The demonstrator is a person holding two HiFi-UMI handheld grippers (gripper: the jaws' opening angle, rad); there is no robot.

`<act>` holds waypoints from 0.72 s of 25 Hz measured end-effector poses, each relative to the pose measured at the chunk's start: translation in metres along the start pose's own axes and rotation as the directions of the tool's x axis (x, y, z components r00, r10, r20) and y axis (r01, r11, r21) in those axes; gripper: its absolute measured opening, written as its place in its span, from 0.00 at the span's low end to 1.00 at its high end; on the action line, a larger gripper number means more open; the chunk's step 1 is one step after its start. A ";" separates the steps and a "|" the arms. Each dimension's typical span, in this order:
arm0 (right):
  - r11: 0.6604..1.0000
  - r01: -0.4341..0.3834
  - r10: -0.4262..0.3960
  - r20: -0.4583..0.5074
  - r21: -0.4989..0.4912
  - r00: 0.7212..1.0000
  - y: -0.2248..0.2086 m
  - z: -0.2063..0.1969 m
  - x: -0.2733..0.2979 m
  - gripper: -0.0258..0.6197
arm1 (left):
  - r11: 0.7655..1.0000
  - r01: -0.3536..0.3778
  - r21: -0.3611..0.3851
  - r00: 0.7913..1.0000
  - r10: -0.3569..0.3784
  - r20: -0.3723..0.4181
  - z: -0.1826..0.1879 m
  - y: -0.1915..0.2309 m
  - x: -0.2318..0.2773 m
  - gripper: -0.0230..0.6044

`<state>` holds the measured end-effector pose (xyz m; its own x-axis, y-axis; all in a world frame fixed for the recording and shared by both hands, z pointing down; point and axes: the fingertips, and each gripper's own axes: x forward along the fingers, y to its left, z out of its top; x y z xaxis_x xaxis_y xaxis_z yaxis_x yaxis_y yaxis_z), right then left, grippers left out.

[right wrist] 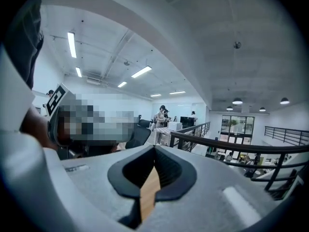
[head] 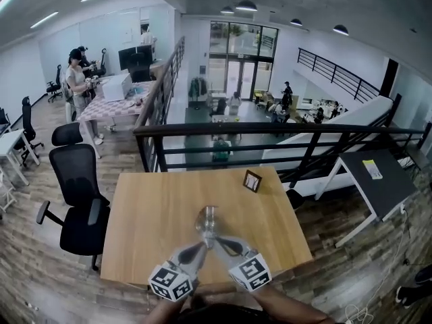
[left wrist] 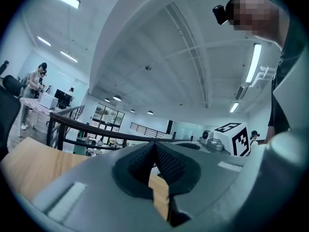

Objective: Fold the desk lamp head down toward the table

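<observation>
No desk lamp shows in any view. Over the near half of the wooden table [head: 155, 208], my left gripper [head: 204, 227] and right gripper [head: 212, 227] are held close together, their tips almost touching. In the left gripper view the left gripper [left wrist: 154, 146] has its jaws shut with nothing between them, and it points level across the room. The right gripper view shows the right gripper [right wrist: 154, 151] shut and empty as well. Each gripper's marker cube [left wrist: 235, 137] [right wrist: 58, 98] appears in the other's view.
A small dark framed square [head: 252, 180] stands near the table's far right edge. A black railing [head: 270, 130] runs behind the table over a drop to a lower floor. A black office chair [head: 77, 194] stands to the left, and a dark desk [head: 378, 181] to the right.
</observation>
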<state>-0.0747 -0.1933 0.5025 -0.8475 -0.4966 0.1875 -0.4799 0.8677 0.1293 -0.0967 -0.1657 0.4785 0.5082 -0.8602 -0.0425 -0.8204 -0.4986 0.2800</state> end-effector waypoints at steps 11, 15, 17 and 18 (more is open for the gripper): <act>0.996 -0.063 0.060 0.041 0.068 0.997 0.037 -0.050 -0.143 0.04 | 0.998 -0.058 -0.003 0.998 0.058 -0.014 -0.063 -0.134 -0.016 0.04; 0.993 -0.080 0.075 0.051 0.089 0.996 0.052 -0.058 -0.181 0.04 | 0.997 -0.076 0.004 0.997 0.076 -0.024 -0.080 -0.171 -0.028 0.04; 0.992 -0.089 0.084 0.058 0.088 0.995 0.057 -0.058 -0.193 0.04 | 0.996 -0.084 0.011 0.996 0.085 -0.020 -0.080 -0.183 -0.031 0.04; 0.992 -0.090 0.085 0.061 0.087 0.995 0.058 -0.057 -0.198 0.04 | 0.996 -0.088 0.016 0.996 0.088 -0.017 -0.080 -0.188 -0.033 0.04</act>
<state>0.0778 -0.0456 0.5280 -0.8973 -0.4191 0.1384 -0.4197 0.9073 0.0263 0.0616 -0.0349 0.5040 0.4385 -0.8987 -0.0009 -0.8660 -0.4228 0.2670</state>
